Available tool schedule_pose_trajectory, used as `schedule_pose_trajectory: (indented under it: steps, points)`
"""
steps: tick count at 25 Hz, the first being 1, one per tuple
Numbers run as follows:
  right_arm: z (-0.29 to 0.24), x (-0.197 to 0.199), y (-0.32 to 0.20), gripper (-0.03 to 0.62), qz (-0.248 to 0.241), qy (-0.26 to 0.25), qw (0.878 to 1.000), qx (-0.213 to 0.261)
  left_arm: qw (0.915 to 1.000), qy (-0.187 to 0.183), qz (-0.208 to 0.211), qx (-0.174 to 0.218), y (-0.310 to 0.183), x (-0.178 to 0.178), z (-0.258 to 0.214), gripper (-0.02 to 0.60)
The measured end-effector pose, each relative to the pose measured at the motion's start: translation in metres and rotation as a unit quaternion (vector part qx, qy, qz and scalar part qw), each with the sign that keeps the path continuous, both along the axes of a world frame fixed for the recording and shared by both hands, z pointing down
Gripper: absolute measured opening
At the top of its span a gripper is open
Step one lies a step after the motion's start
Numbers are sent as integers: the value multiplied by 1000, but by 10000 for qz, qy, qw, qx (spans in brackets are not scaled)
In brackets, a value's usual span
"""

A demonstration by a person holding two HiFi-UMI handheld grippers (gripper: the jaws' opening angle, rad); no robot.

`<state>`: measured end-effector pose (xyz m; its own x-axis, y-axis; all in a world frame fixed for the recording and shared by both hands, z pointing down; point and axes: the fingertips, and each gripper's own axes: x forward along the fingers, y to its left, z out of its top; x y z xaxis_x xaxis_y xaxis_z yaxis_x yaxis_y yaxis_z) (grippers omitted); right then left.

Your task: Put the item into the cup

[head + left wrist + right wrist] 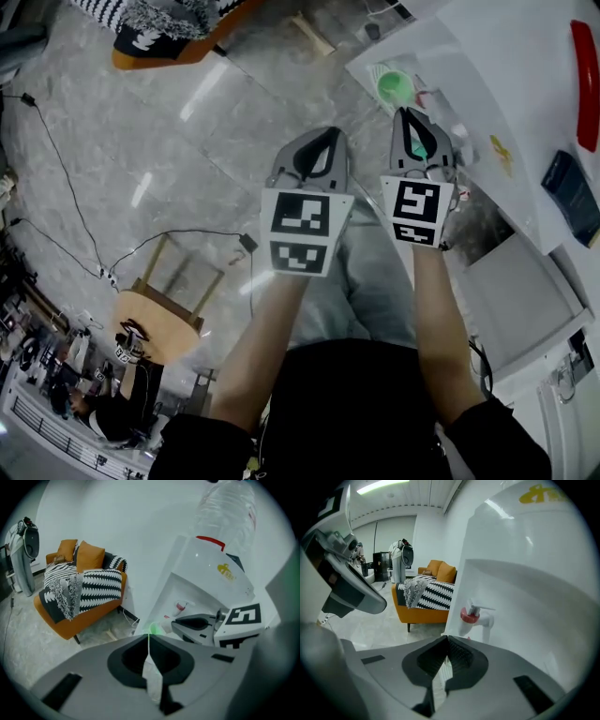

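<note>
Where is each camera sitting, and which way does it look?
Head view: on the person's head, looking down at the floor; both forearms, left gripper and right gripper show.
Left gripper view: on the left gripper, facing the water dispenser; its shut jaws show.
Right gripper view: on the right gripper, facing the dispenser's red tap; its shut jaws show.
Shared: both gripper views see the orange sofa.

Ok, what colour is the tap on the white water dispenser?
The tap is white with a red collar, clearest in the right gripper view.
</note>
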<state>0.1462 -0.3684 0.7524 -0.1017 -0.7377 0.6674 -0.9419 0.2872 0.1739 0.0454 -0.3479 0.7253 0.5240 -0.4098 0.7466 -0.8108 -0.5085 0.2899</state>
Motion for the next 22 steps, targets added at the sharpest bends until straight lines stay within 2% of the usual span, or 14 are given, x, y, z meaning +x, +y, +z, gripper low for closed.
schedule_pose_trajectory:
  steps: [5,15,22]
  points:
    - [18,3,-7,12,263,271,9993,-45,9999,-37,-132,-64,-12,-7,13,14]
    - [36,14,-11,12,436,295,9985,-176,9999,19,12,-112,-3,10,23,14]
    - [30,15,-15,12,591,93,9982,-35,9999,18,43,-110,0,12,21,14]
